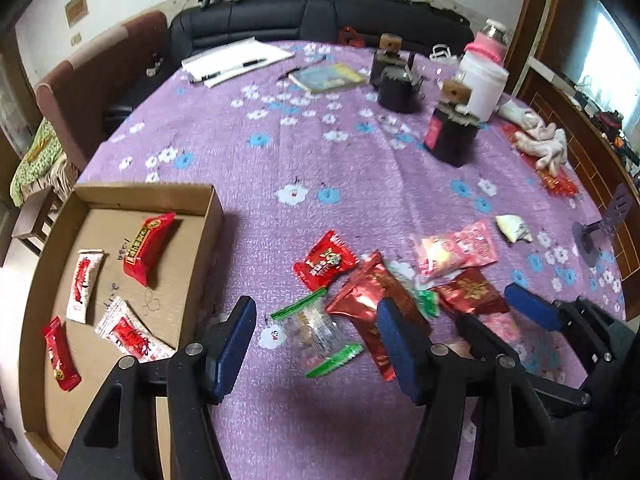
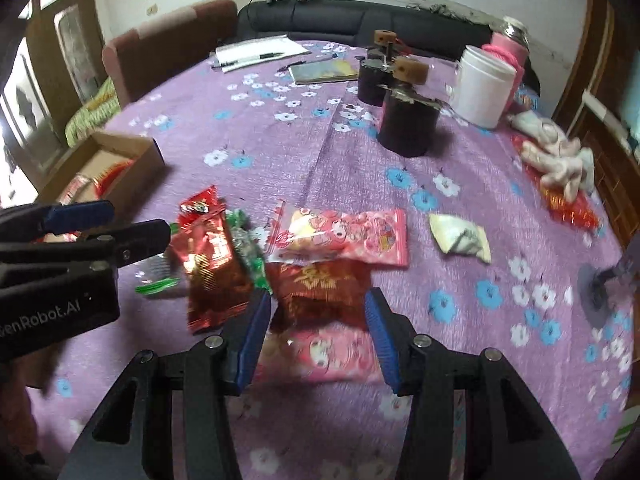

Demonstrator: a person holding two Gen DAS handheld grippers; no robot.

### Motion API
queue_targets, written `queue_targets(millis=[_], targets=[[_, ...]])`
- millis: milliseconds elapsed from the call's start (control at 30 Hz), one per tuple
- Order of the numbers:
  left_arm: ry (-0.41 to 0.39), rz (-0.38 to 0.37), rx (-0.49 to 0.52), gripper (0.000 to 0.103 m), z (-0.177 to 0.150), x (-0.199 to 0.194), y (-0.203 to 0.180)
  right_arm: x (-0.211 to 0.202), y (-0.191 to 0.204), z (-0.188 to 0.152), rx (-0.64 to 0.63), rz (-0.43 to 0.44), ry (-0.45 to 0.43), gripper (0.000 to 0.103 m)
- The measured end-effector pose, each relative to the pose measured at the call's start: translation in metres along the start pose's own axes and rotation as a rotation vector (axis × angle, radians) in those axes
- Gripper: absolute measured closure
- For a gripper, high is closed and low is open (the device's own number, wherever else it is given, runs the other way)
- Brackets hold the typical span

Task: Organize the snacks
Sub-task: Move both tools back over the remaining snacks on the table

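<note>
A cardboard box (image 1: 212, 216) at the left holds several red and white snack packets, among them a red one (image 1: 148, 248). A loose pile lies on the purple cloth: a clear packet with green ends (image 1: 316, 330), a small red packet (image 1: 326, 262), a shiny red packet (image 1: 368, 300), a dark red packet (image 2: 324, 292) and pink packets (image 2: 344, 236). My left gripper (image 1: 316, 344) is open above the clear packet. My right gripper (image 2: 318, 332) is open around the near edge of the dark red packet. Both are empty.
Black canisters (image 1: 452, 136), a white jar (image 1: 482, 88), a pink bottle (image 2: 508, 56), notebooks (image 1: 236, 60), a soft toy (image 1: 540, 140) and a crumpled wrapper (image 2: 460, 236) sit farther back. A small purple stand (image 2: 600, 288) is at the right edge. Chairs and a sofa ring the table.
</note>
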State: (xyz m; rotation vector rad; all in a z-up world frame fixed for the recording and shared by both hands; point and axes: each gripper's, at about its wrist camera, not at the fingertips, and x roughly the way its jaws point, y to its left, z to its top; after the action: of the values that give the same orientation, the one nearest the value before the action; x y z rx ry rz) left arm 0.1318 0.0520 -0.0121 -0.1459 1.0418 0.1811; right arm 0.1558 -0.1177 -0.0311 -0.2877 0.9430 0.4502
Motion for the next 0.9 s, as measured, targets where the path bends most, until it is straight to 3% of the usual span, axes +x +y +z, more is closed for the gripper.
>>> queue_targets(millis=[200, 367, 500, 600, 733, 900], targets=[[0.096, -0.026, 0.006, 0.037, -0.009, 0.021, 0.004, 0.007, 0.014, -0.005, -0.129, -0.086, 0.033, 0.052], [0.161, -0.076, 0.048, 0.037, -0.028, 0.026, -0.003, -0.002, 0.003, -0.022, -0.133, -0.057, 0.071, 0.052], [0.132, -0.065, 0.094, 0.037, -0.037, 0.014, -0.008, -0.013, -0.013, -0.043, -0.108, 0.003, 0.120, 0.052], [0.101, -0.076, 0.059, 0.037, -0.028, 0.004, -0.001, -0.026, -0.037, -0.048, 0.016, 0.050, 0.092, 0.052], [0.084, -0.045, 0.015, 0.037, -0.002, 0.007, 0.010, -0.034, -0.046, -0.050, 0.064, 0.047, 0.069, 0.049], [0.111, 0.055, 0.024, 0.037, 0.013, 0.035, 0.011, -0.042, -0.050, -0.054, 0.090, 0.066, 0.050, 0.048]])
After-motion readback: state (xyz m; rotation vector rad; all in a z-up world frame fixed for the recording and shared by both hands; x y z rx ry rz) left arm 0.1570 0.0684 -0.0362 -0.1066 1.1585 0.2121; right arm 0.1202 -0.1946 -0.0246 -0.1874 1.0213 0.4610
